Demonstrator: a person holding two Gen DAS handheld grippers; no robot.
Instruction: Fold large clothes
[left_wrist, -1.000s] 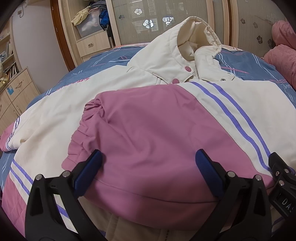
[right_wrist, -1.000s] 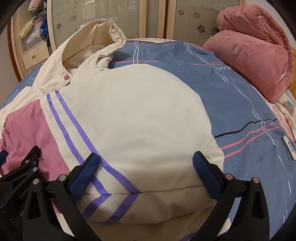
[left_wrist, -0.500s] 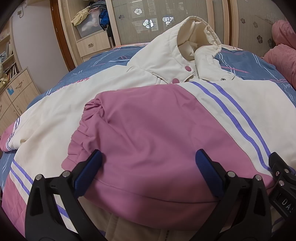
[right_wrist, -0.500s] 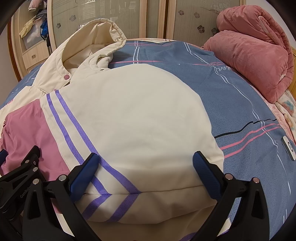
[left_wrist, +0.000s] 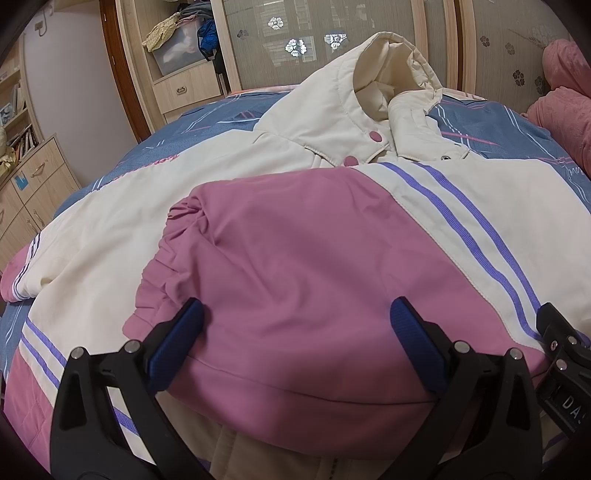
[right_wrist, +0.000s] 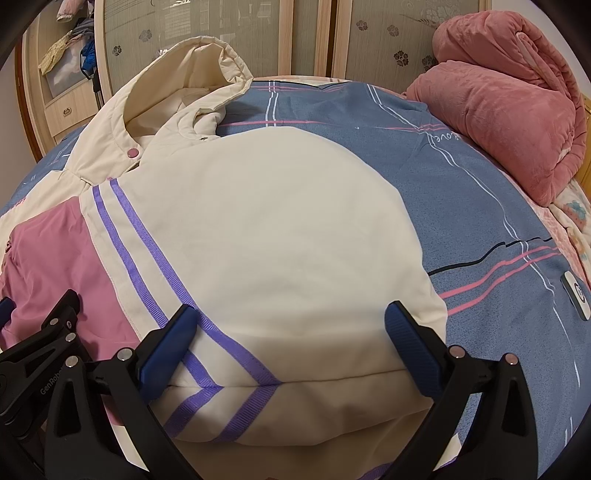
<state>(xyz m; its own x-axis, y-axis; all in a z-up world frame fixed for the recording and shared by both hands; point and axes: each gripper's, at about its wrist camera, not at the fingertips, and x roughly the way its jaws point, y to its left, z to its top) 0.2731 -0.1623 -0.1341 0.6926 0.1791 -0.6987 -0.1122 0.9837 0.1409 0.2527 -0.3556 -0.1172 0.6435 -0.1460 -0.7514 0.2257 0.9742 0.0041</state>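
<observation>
A large cream hooded jacket (left_wrist: 229, 177) with pink panels and purple stripes lies spread on the bed, hood at the far end. One sleeve is folded across its front: pink cuff end (left_wrist: 295, 280) in the left wrist view, cream upper part (right_wrist: 280, 236) in the right wrist view. My left gripper (left_wrist: 295, 343) is open, its blue pads straddling the near fold of the pink sleeve. My right gripper (right_wrist: 288, 343) is open, straddling the cream fold edge. The two grippers sit side by side; each shows at the edge of the other's view.
The bed has a blue sheet (right_wrist: 461, 192) with pink and white lines. A rolled pink blanket (right_wrist: 509, 103) lies at the far right. A small white device (right_wrist: 574, 301) lies on the sheet at right. Wooden wardrobe and drawers (left_wrist: 33, 192) stand behind and left.
</observation>
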